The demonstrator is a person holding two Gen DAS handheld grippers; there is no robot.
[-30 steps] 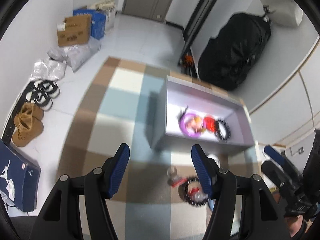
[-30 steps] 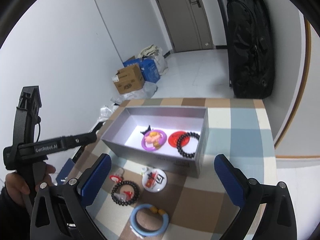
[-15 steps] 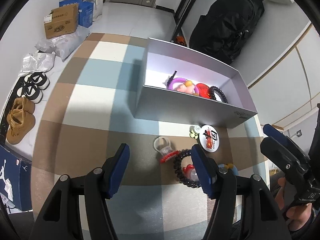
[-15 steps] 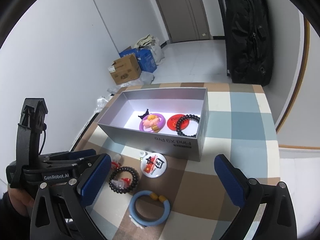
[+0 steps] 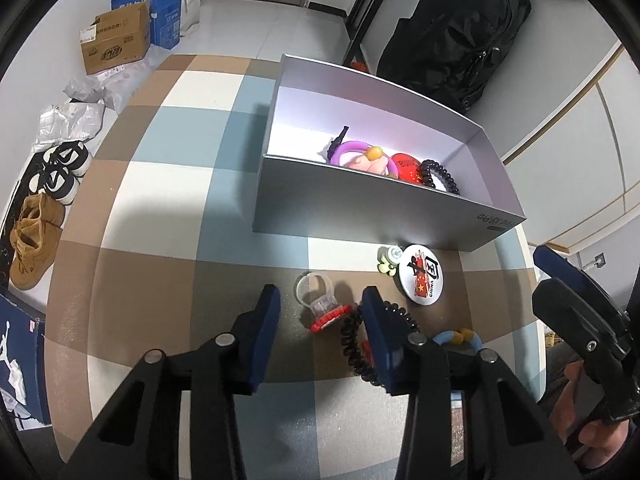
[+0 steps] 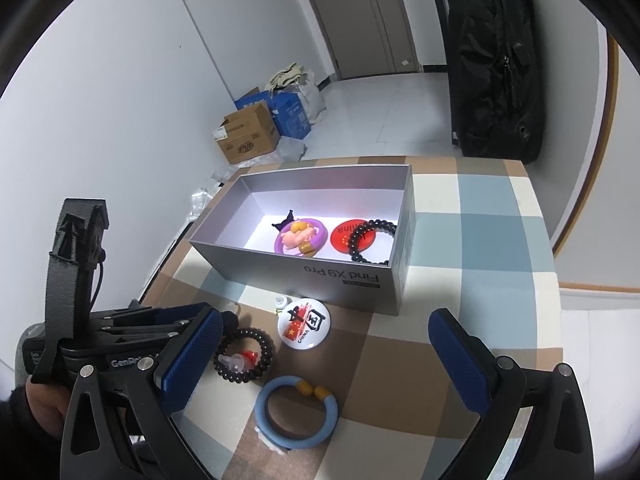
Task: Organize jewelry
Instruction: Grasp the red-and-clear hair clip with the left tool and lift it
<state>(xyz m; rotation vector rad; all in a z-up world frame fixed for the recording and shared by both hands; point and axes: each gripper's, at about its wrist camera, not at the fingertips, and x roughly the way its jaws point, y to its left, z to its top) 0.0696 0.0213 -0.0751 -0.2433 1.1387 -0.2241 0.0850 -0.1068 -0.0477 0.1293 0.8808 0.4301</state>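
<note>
Left gripper (image 5: 320, 312): blue-padded jaws parted a moderate way, holding nothing; low over the checked cloth, with the clear plastic ring with a red base (image 5: 320, 304) lying between the fingertips, not touching either as far as can be told.
Right gripper (image 6: 326, 354): blue pads spread wide, nothing held; hovering above the near part of the table.
Grey rectangular cardboard box (image 6: 352, 280): lidless, standing on the checked brown, blue and cream tablecloth (image 6: 480, 240); printed "Find X9 Pro" on the near wall.
Inside the box: purple ring bracelet with a pink figure charm (image 6: 300, 236) beside a red round badge (image 6: 348, 234); a black beaded bracelet (image 6: 370, 242) lying partly on the badge, against the right end wall.
Outside the box: white round pin badge with red flag print (image 6: 304, 322) just in front of the near wall; a small pale charm (image 5: 388, 260) touching or just beside its edge.
Second black beaded bracelet (image 6: 244, 354): flat on the cloth near the left gripper's right finger, with a red and clear piece inside its loop.
Light blue ring bracelet with two yellow beads (image 6: 296, 412): nearest the right gripper, apart from the beaded one.
Beyond the table: brown cardboard carton (image 5: 116, 42), tan suede boots (image 5: 34, 240), black backpack (image 6: 496, 60) by the wall.
</note>
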